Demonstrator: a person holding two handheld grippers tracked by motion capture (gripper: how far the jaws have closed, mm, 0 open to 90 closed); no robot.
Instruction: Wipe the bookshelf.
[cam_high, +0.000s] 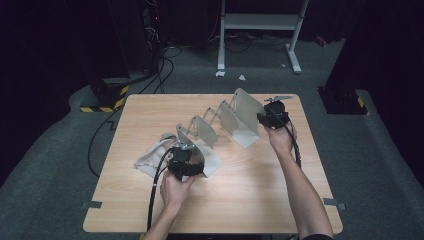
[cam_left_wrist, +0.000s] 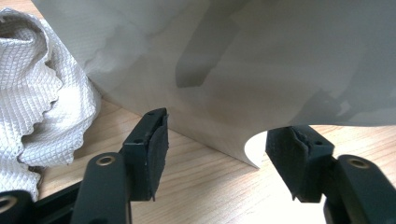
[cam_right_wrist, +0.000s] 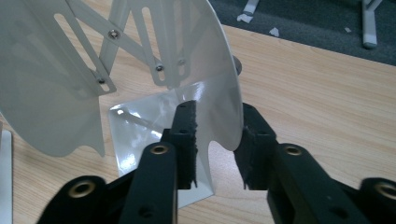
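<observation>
So the expandable metal file rack (cam_high: 235, 120) sat stretched out diagonally across the wooden counter (cam_high: 150, 210), from the near-left middle up toward the far right. The left gripper (cam_high: 186, 167) was at the near end plate (cam_left_wrist: 261, 70), its jaws spread with the plate's lower edge sitting in the gap between them, pads not touching it. The right gripper (cam_right_wrist: 217, 140) was at the far end plate (cam_right_wrist: 219, 84), jaws around its curved edge but with daylight showing on both sides, so not pinching. A crumpled waffle-weave cloth (cam_left_wrist: 37, 93) lay just left of the near end, touching the rack.
</observation>
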